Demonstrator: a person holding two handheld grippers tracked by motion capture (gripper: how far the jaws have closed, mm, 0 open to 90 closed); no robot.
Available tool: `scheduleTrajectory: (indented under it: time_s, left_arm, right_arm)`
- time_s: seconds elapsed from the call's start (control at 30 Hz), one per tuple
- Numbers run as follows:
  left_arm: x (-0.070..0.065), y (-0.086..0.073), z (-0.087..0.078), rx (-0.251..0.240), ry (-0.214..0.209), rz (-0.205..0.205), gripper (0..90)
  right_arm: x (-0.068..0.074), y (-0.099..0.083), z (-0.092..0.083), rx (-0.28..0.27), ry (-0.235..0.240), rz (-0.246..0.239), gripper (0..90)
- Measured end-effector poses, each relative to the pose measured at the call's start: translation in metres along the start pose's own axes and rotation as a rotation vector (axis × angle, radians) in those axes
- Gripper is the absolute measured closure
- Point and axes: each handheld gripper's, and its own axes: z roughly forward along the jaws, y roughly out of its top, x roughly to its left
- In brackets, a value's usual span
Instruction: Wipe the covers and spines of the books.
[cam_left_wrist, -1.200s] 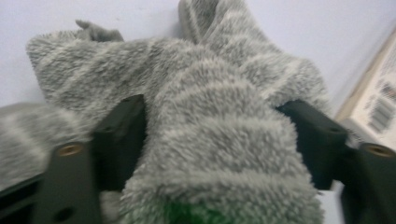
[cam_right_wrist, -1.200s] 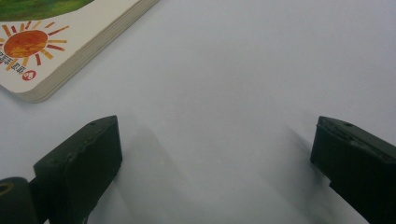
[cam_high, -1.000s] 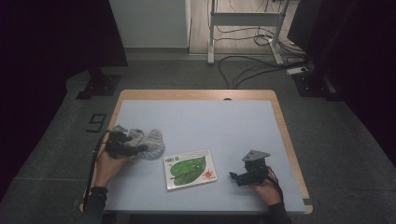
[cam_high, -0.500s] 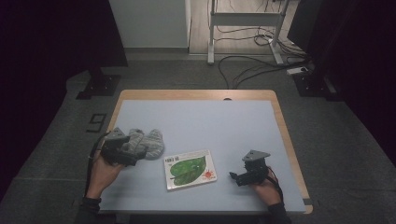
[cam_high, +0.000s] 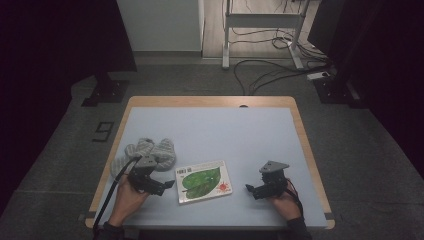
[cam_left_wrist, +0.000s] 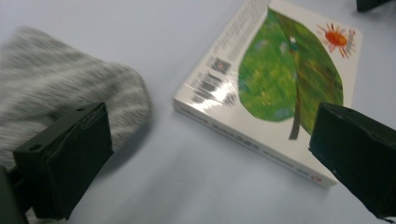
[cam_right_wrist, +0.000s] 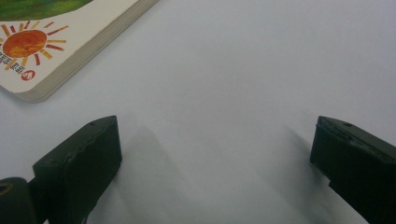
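A white board book (cam_high: 204, 181) with a green leaf and a red sun lies flat near the table's front edge. Left of it sits a heap of grey striped socks (cam_high: 145, 152). My left gripper (cam_high: 167, 186) is between the socks and the book and points at the book's left edge. Its jaws have just been opening and now stand wide with nothing between them. In the left gripper view (cam_left_wrist: 210, 116) the socks (cam_left_wrist: 56, 79) are at the left and the book (cam_left_wrist: 280, 79) ahead. My right gripper (cam_high: 251, 190) rests open to the right of the book, whose corner (cam_right_wrist: 42, 42) lies beyond its jaws (cam_right_wrist: 215, 126).
The table (cam_high: 225, 130) has a pale blue top with a wooden rim. On the floor beyond it are a white stand's legs (cam_high: 260, 30), loose cables (cam_high: 270, 75) and a black base (cam_high: 105, 92) at the far left.
My left gripper has drawn back from the socks toward the front of the table and swung right to face the book. The socks stay on the table. The right gripper has not moved.
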Motion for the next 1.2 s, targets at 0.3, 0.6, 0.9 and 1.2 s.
scheduleTrajectory:
  time_s: [0.3,0.6,0.9,1.2]
  left_arm:
    - [-0.009,-0.019,0.021,0.077,0.024,0.037,0.0]
    - [-0.015,-0.022,0.032,0.087,0.006,0.062,0.0]
    - [-0.023,-0.022,0.041,0.056,-0.047,0.045,0.0]
    - [-0.034,-0.017,0.052,0.048,-0.1,0.061,0.0]
  right_arm:
    - [0.0,0.0,0.0,0.0,0.003,0.003,1.5]
    - [0.0,0.0,0.0,0.002,0.004,0.002,1.5]
    - [0.0,0.001,-0.001,0.008,0.002,0.005,2.2]
    - [-0.002,0.003,-0.004,0.012,0.0,0.013,9.4]
